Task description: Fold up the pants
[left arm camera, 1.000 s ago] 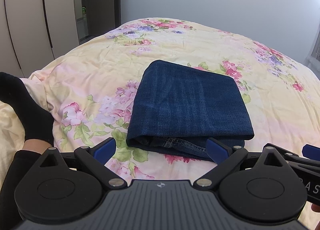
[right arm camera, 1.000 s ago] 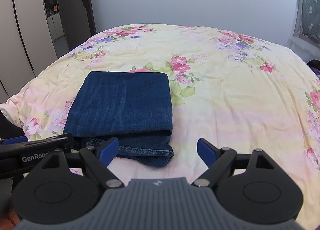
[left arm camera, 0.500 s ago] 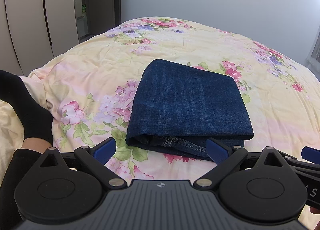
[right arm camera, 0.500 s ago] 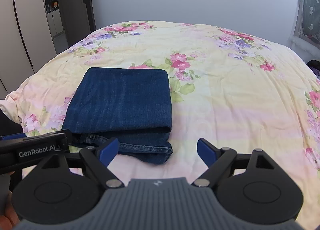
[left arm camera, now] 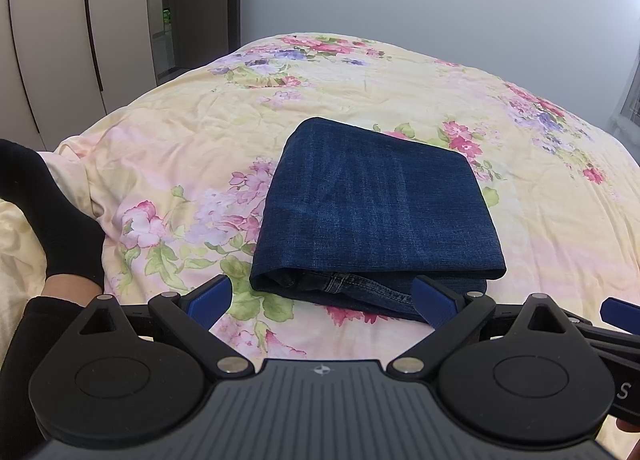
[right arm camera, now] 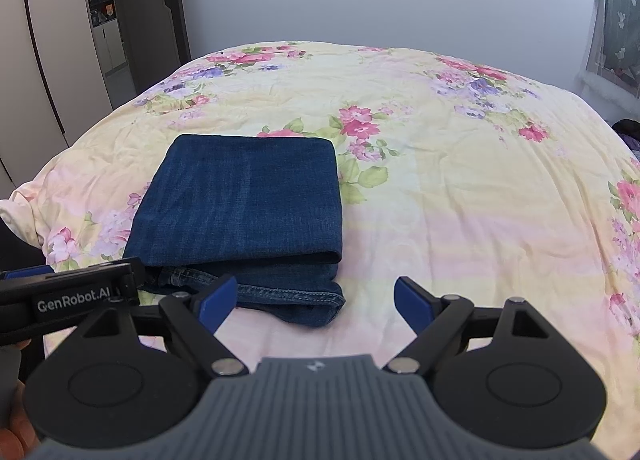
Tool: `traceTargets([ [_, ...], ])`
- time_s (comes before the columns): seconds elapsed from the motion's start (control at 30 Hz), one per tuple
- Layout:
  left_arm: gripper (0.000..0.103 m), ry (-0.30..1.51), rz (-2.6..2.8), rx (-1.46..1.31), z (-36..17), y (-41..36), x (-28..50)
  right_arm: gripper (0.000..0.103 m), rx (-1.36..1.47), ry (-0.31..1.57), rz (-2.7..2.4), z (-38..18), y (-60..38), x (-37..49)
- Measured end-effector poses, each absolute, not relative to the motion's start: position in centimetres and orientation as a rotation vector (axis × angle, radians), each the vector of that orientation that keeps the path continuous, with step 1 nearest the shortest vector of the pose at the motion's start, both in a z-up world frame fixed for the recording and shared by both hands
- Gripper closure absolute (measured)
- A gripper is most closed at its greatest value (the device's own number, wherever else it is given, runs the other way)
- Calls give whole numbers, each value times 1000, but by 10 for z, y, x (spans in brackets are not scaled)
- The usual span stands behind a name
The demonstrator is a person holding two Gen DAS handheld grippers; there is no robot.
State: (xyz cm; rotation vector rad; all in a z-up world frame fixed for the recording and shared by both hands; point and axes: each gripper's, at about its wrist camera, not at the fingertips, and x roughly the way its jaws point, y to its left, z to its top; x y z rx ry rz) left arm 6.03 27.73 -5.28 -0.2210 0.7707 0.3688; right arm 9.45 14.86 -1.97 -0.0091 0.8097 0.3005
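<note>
Dark blue denim pants (left arm camera: 376,211) lie folded into a compact rectangle on the floral bedspread (left arm camera: 180,163), with the stitched hem layers showing at the near edge. In the right wrist view the same pants (right arm camera: 244,199) sit left of centre. My left gripper (left arm camera: 322,300) is open just short of the near edge of the pants, holding nothing. My right gripper (right arm camera: 316,302) is open too, empty, near the pants' near right corner. The left gripper's body (right arm camera: 68,294) shows at the left edge of the right wrist view.
A person's foot in a black sock (left arm camera: 52,219) rests on the bed at the left. Wardrobe doors (left arm camera: 60,19) and a dark doorway (right arm camera: 100,11) stand beyond the bed's left side. A curtained window (right arm camera: 618,27) is on the right wall.
Both grippers have drawn back slightly from the folded pants and stay open. The pants have not moved.
</note>
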Motion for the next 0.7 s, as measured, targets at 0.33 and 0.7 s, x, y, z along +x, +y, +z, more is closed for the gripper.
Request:
traceTargets([
  [0.33,0,775,369,-220,-53,278,61,21,-5,815,298,-23,148,92],
  [0.7,0,772,357,-214,-52,280,61,21,-3,816,298,-23,148,91],
])
